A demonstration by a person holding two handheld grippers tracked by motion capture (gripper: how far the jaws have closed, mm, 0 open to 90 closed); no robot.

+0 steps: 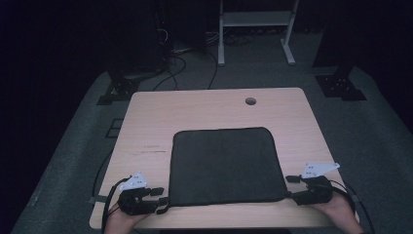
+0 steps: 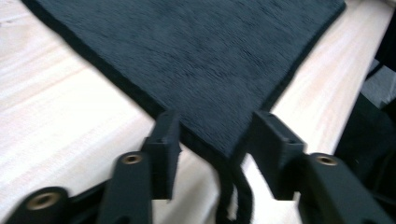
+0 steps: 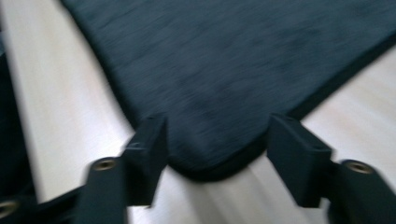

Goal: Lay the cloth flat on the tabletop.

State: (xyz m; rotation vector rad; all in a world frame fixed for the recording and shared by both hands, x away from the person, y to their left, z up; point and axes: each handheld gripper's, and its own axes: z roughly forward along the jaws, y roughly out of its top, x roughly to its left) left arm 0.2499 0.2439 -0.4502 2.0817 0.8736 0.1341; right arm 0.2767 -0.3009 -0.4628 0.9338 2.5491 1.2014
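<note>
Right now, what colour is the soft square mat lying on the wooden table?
Dark charcoal, near black, with a darker bound edge: the mat shows best in the left gripper view.

**Dark cloth lies flat on pale table**

A dark, nearly black cloth [image 1: 225, 165] lies spread flat on a light wood table [image 1: 195, 105], toward the near edge and roughly centred between the sides. It is close to square, with rounded corners and a darker bound hem. Its surface looks soft and finely ribbed, with no folds or creases showing. In the left gripper view, one near corner carries a short loop of dark cord [image 2: 233, 196] trailing onto the wood. In the right gripper view, the other near corner rests smooth on the tabletop.
</note>
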